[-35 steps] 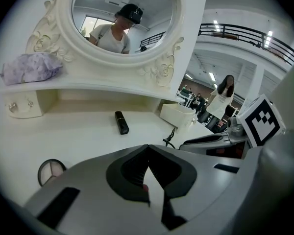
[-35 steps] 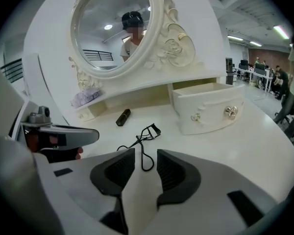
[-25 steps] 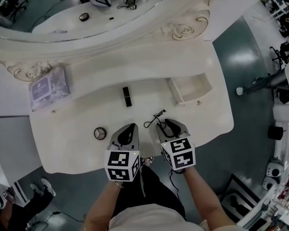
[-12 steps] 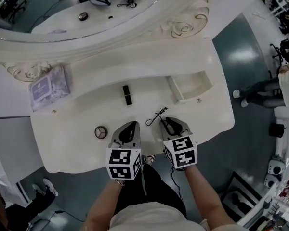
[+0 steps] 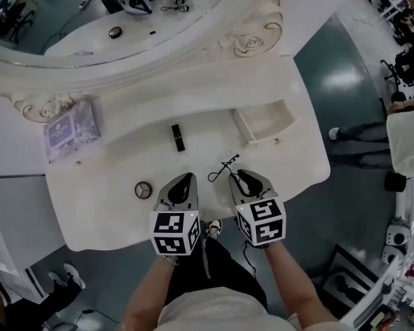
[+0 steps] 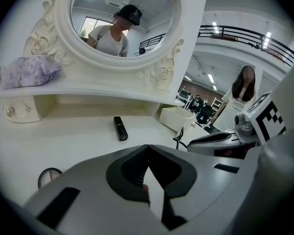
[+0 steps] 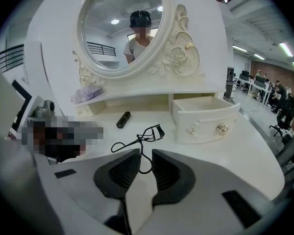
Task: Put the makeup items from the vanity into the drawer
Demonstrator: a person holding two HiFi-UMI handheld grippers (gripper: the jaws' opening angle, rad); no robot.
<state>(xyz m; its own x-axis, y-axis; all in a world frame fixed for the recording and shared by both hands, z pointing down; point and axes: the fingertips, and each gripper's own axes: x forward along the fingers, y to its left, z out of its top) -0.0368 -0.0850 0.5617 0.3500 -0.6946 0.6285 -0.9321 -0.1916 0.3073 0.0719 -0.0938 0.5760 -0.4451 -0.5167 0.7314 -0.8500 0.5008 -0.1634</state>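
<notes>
Right gripper (image 5: 236, 176): fingers (image 7: 121, 173) have just been closing and now pinch one handle loop of the eyelash curler (image 7: 149, 132). The rest of the curler sticks out ahead of the fingertips, its curved head toward the open drawer (image 7: 206, 121). Cannot tell whether the curler rests on the bench (image 5: 110, 198) or is clear of it.

Left gripper (image 5: 186, 178): fingers (image 6: 132, 168) pressed together at the tips, nothing between them. It sits just beside the right gripper, at the front edge of the bench.

Drawer stands pulled out on the right side of the bench, beyond the right gripper.

Other items on the bench:
- black lipstick tube (image 5: 177, 137), lying flat, near the middle, beyond the left gripper;
- round compact (image 5: 143, 189), just left of the left gripper.

Upper shelf under the mirror (image 6: 122, 18), left end: purple floral packet (image 5: 72, 128).
</notes>
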